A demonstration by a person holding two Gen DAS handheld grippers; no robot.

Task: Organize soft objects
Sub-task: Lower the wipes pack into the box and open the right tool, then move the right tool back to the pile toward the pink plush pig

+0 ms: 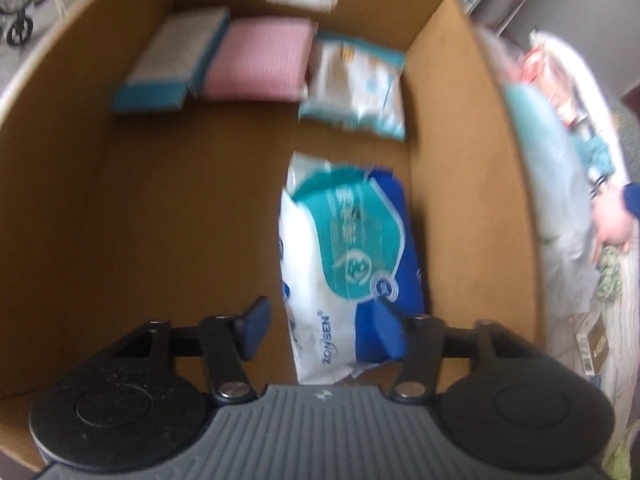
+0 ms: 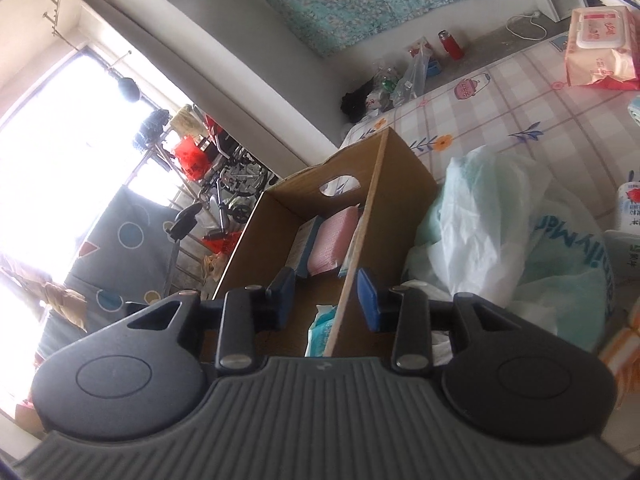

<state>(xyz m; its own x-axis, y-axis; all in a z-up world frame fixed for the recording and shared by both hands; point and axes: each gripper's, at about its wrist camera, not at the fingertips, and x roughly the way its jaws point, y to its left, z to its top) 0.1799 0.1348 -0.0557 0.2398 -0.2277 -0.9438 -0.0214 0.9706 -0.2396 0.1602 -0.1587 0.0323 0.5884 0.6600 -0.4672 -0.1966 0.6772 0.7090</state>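
only right wrist shows pink wipes pack (image 2: pixel 602 46), likely on bed.

A: Brown cardboard box (image 1: pixel 80 200): left floor bare, open passage. Far end blocked by teal-edged flat box (image 1: pixel 168 60), pink ribbed pad (image 1: pixel 260 60).

B: Right wall side taken: blue-and-white wipes pack (image 1: pixel 348 256), small teal-white packet (image 1: pixel 356 84).

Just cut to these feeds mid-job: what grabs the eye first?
The open cardboard box fills the left wrist view, with a blue-and-white wipes pack on its floor between the left gripper's open jaws. Along its far wall sit a teal box, pink pad and small packet. The right gripper straddles the box's side wall.
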